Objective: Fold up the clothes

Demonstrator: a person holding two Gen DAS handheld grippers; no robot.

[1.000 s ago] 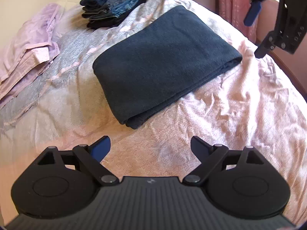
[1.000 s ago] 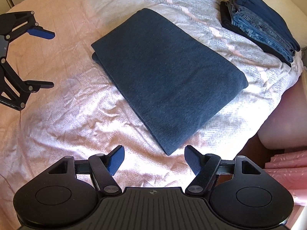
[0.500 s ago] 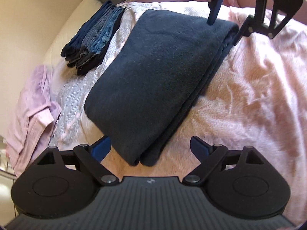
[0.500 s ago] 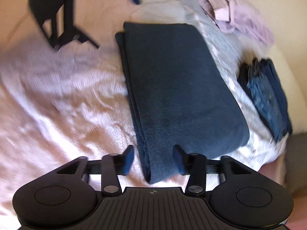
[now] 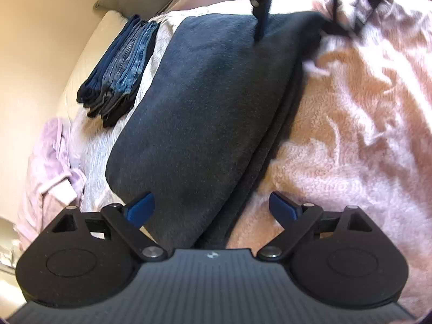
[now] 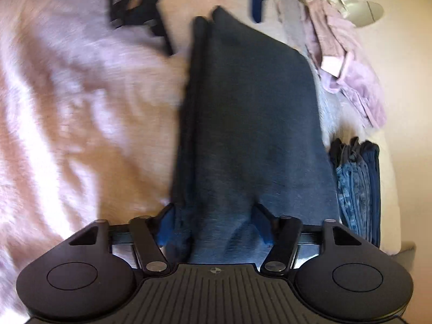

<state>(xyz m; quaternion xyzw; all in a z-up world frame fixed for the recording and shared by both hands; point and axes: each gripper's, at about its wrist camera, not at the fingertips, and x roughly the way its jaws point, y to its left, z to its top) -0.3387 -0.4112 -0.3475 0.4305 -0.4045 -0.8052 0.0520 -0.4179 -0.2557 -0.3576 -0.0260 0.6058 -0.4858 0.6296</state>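
At the far left of the left wrist view, a crumpled lilac garment point(image 5: 51, 159) lies at the bed's edge, and beside it a stack of folded jeans point(image 5: 121, 67) rests on the pale grey herringbone cover point(image 5: 91, 145). A second ago both sat high in that view; now they have swung to its left side as the camera rolled and sank toward the bed.

In the middle lies the folded dark blue garment point(image 5: 205, 113), flat on the bed with its layered edge facing the pink bedspread point(image 5: 351, 124). Earlier it lay well ahead of both tools; now each end reaches right up to a tool.

The left hand-held gripper point(image 5: 213, 210) has come down over the near end, its blue pads spread wide on either side of the cloth corner and not pressing it. A second ago only bedspread lay between them.

The right hand-held gripper point(image 6: 213, 224), which stood wide above bare bedspread before, now has the other end of the garment between its fingers. Its jaws are closing, and the cloth bunches up against both pads, so it grips the layered end. From the left wrist view this tool shows at the top edge, one finger planted on the garment's far end, where earlier it hung off to the upper right, clear of the cloth.
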